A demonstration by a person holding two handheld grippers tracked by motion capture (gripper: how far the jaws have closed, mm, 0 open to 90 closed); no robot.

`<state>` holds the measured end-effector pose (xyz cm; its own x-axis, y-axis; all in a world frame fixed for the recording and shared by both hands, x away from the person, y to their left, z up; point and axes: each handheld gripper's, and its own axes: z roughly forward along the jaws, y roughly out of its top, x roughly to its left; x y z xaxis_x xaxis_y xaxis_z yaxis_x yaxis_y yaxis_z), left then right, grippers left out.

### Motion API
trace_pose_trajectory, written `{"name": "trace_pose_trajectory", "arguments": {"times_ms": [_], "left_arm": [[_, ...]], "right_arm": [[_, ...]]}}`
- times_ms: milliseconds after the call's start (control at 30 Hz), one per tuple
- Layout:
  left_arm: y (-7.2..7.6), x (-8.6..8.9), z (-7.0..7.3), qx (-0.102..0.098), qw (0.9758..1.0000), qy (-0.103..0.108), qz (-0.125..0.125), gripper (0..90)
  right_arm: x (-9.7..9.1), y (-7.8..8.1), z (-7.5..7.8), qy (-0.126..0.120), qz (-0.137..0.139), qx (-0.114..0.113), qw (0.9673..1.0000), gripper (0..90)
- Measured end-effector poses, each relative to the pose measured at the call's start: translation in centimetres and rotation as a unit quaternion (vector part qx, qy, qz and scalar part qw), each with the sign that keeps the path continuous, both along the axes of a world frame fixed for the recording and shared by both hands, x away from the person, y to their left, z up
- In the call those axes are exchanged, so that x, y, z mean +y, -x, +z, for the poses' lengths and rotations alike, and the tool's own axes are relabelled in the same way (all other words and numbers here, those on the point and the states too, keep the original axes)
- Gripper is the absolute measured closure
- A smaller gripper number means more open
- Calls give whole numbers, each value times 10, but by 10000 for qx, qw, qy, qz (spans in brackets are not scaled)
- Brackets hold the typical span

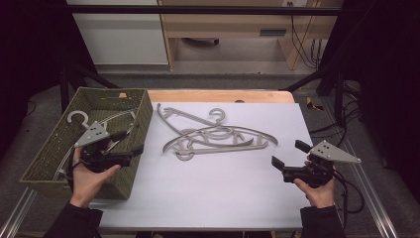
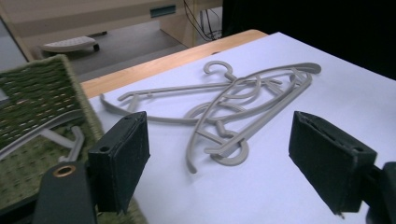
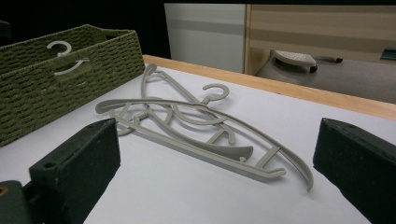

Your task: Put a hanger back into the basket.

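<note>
The grey hangers (image 1: 213, 135) lie in a tangled pile on the white sheet (image 1: 218, 193), toward the far middle of the table, hooks and curved arms crossing over one another. In the left gripper view the pile (image 2: 233, 112) sits ahead of the claw, seen right through the gap between the two black jaws, nothing touching. One more grey hanger (image 1: 81, 119) rests inside the green woven basket (image 1: 44, 168), its hook up near the far left corner of the basket's floor.

The left gripper (image 1: 126, 144) hangs over the basket's right wall, at the table's left edge, jaws spread wide with nothing between them, pointing across toward the pile and still apart from it. The left hand (image 1: 89, 178) grips it from below.

Over at the right edge of the sheet, the right gripper (image 1: 289, 154) sits low, jaws also spread and holding nothing, aimed left at the pile. In the right gripper view the nearest hanger (image 3: 210, 149) lies just ahead of the open jaws, clear of both pads, with the basket (image 3: 70, 84) beyond at the left. The right hand (image 1: 317, 191) holds it near the table's near right corner.
</note>
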<state>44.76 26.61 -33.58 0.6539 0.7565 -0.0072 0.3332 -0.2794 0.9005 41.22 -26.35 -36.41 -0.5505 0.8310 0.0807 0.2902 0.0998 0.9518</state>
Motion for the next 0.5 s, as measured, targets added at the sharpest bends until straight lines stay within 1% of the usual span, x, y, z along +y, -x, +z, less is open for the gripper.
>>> {"name": "trace_pose_trajectory", "arguments": {"times_ms": [133, 167, 200, 233, 333, 367, 500], "left_arm": [[-6, -19, -2, 66, 9998, -115, -119, 200], [-9, -29, -3, 117, 9997, -123, -153, 199], [-11, -34, -3, 121, 9997, -139, -177, 199], [-11, -34, -3, 121, 9997, -139, -177, 199], [-17, -49, -4, 158, 9993, -214, -245, 198], [-21, -55, -5, 198, 9991, -259, -271, 197], [-32, -69, -11, 289, 9987, -283, -303, 192]], "right_arm": [[0, 0, 0, -19, 23, 3, 10000, 9], [1, 0, -1, -28, 42, 16, 10000, 9], [1, 0, -1, -10, 59, 21, 10000, 9], [1, 0, -1, -10, 59, 21, 10000, 9], [1, 0, 0, -8, 62, -6, 10000, 9], [0, 0, 0, -18, 62, -9, 10000, 9], [-2, 1, 1, -50, 35, -44, 10000, 9]]}}
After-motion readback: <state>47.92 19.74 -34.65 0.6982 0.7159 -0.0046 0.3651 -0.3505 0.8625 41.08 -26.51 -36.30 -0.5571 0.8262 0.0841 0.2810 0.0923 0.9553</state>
